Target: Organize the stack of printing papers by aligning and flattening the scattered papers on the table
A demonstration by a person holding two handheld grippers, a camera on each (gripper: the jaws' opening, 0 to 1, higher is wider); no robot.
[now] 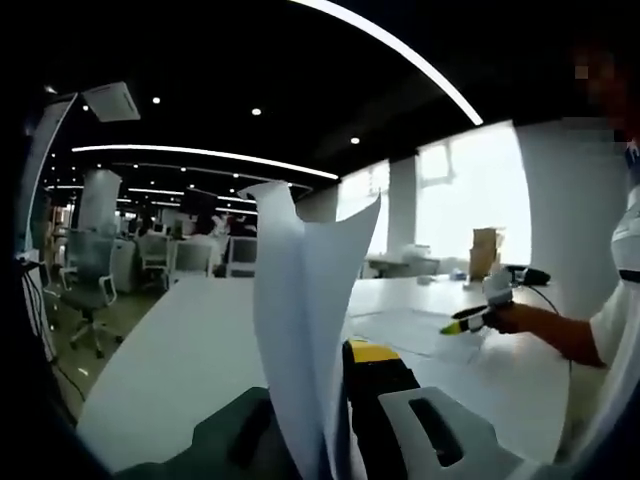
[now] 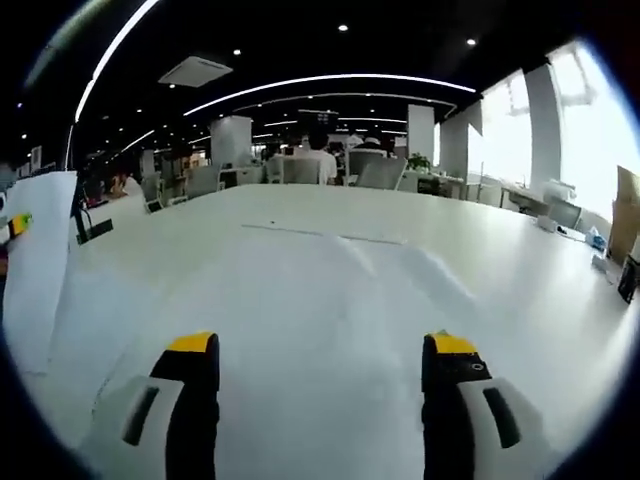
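White printing sheets [image 1: 300, 310] stand upright between my left gripper's [image 1: 322, 400] jaws, which are shut on them; the sheets' top edges curl apart. More papers [image 1: 410, 330] lie flat on the white table [image 1: 190, 350] further right. A person's hand holds my right gripper [image 1: 478, 317] low over them. In the right gripper view my right gripper [image 2: 320, 345] is open wide above flat sheets [image 2: 340, 290] on the table [image 2: 520, 290], nothing between its jaws. The lifted sheets [image 2: 38, 270] show at the left edge.
Office chairs [image 1: 90, 280] and desks stand beyond the table's far left side. A cardboard box [image 1: 485, 250] and a dark device [image 1: 528, 275] sit near the windows. Seated people [image 2: 318, 160] are past the far edge. Small items [image 2: 600, 250] line the table's right side.
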